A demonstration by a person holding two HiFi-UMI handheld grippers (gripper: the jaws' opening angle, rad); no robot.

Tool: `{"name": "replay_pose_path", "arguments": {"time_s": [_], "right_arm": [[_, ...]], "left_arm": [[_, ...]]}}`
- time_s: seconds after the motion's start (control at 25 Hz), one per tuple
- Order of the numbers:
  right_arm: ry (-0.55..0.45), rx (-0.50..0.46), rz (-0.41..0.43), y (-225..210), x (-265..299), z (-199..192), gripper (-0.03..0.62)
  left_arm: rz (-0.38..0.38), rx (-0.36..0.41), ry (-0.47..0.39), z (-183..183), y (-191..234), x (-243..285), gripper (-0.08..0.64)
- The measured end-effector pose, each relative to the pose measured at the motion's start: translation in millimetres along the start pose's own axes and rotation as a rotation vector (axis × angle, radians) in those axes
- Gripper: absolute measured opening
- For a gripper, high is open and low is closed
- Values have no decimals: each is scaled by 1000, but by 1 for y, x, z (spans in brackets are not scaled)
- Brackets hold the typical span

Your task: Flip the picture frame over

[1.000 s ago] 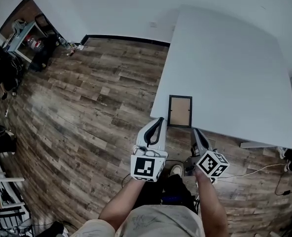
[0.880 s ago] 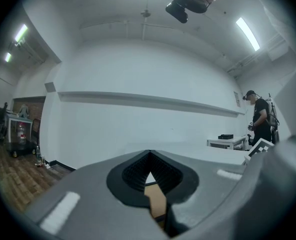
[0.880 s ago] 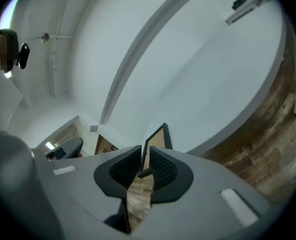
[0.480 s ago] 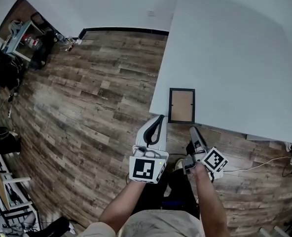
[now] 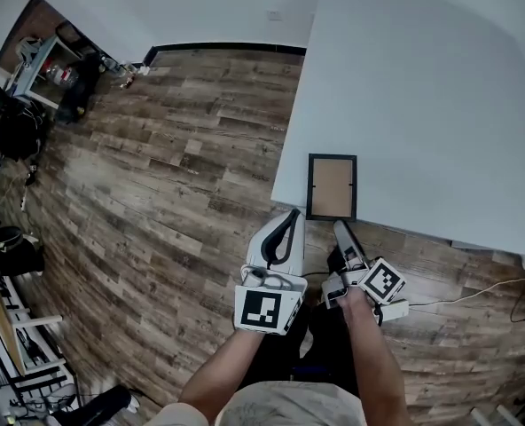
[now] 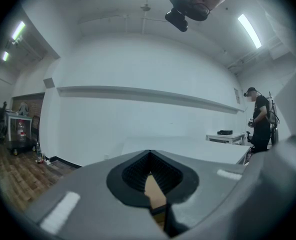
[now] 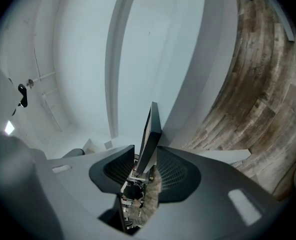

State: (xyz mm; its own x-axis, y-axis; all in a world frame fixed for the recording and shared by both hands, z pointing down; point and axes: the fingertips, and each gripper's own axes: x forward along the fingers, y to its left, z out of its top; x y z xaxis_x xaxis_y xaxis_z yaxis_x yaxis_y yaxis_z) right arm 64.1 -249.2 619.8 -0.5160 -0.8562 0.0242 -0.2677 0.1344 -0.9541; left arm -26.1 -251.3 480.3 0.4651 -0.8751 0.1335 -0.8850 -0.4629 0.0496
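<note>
The picture frame, black-rimmed with its brown backing up, lies flat at the near edge of the white table. My right gripper is turned on its side at the frame's near edge. In the right gripper view the frame stands edge-on between the jaws, which sit close against both faces. My left gripper hangs just left of the frame's near-left corner, off the table edge and not touching it. Its jaws meet at the tips, and a tan sliver shows through the slit below them.
Wood floor runs left of the table and under me. Shelving and clutter stand at the far left. A cable lies on the floor at the right. A person stands by another table in the distance.
My right gripper has moved forward and slightly left, from short of the table to the frame's near edge. The left gripper stays beside the corner. The frame has not moved.
</note>
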Motion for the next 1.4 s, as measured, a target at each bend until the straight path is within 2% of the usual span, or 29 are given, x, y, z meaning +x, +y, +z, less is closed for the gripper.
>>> {"name": "replay_pose_path", "arguments": {"time_s": [0.24, 0.44, 0.68, 0.88, 1.2, 1.32, 1.4], "right_arm": [[-3, 21, 20, 0, 8, -2, 169], [-10, 37, 1, -9, 12, -4, 167], [-35, 48, 3, -8, 14, -4, 113], [-41, 67, 10, -7, 12, -2, 101], [-49, 100, 16, -7, 7, 1, 91], [-58, 111, 23, -4, 5, 4, 91], [-59, 101, 30, 0, 4, 6, 91]], "left_arm": [[3, 13, 36, -11, 3, 0, 0], [1, 8, 44, -16, 3, -2, 0], [7, 0, 61, -22, 5, -4, 0], [7, -2, 68, -24, 4, -4, 0], [12, -6, 48, -19, 7, 0, 0], [20, -17, 8, -12, 8, 1, 0], [16, -14, 19, -12, 7, 1, 0]]}}
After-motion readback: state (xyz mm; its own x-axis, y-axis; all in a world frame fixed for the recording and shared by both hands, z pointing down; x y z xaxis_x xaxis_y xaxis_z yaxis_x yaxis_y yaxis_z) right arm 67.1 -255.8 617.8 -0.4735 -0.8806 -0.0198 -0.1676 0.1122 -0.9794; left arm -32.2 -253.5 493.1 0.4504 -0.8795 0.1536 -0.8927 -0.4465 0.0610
